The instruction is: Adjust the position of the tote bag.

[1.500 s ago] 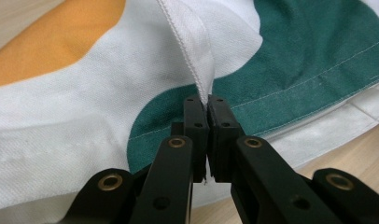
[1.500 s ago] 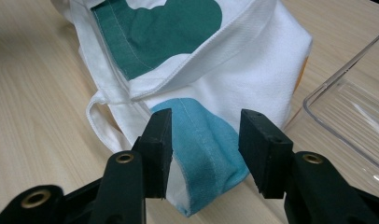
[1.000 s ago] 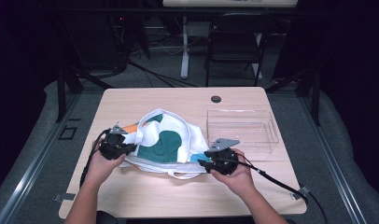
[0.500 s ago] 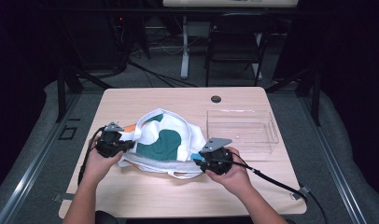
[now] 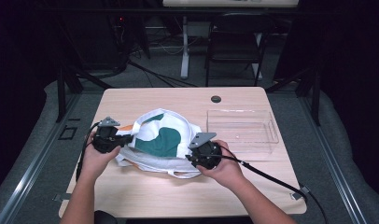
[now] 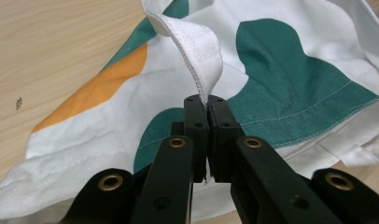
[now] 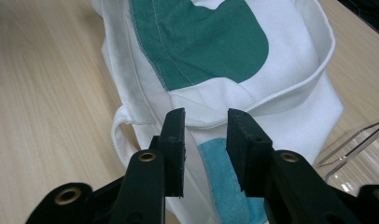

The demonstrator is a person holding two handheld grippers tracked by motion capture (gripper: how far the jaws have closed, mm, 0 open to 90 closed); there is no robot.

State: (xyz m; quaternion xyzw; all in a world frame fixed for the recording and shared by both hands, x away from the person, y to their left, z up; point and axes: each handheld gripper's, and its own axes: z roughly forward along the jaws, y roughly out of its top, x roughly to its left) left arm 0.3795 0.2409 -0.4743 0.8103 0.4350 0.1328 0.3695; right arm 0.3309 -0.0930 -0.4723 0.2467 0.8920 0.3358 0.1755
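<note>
High view: a white cloth tote bag with green and orange patches point(image 5: 160, 142) lies crumpled mid-table on the light wooden table point(image 5: 178, 191), left tool point(image 5: 114, 139) at its left edge, right tool point(image 5: 197, 157) at its right; a clear plastic tray point(image 5: 241, 130) sits just beside. Left gripper view: jaws closed on a white fabric strap point(image 6: 197, 51), likely the firmest hold. Right gripper view: right tool point(image 7: 205, 140) open, jaws straddling the hemmed rim point(image 7: 290, 88). Soft, light, limp; probably bunches and sags, so take the stitched edges.

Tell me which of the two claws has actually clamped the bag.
The left claw: its jaws are shut on a white strip of the bag. The right claw stands open over the bag's rim.
</note>
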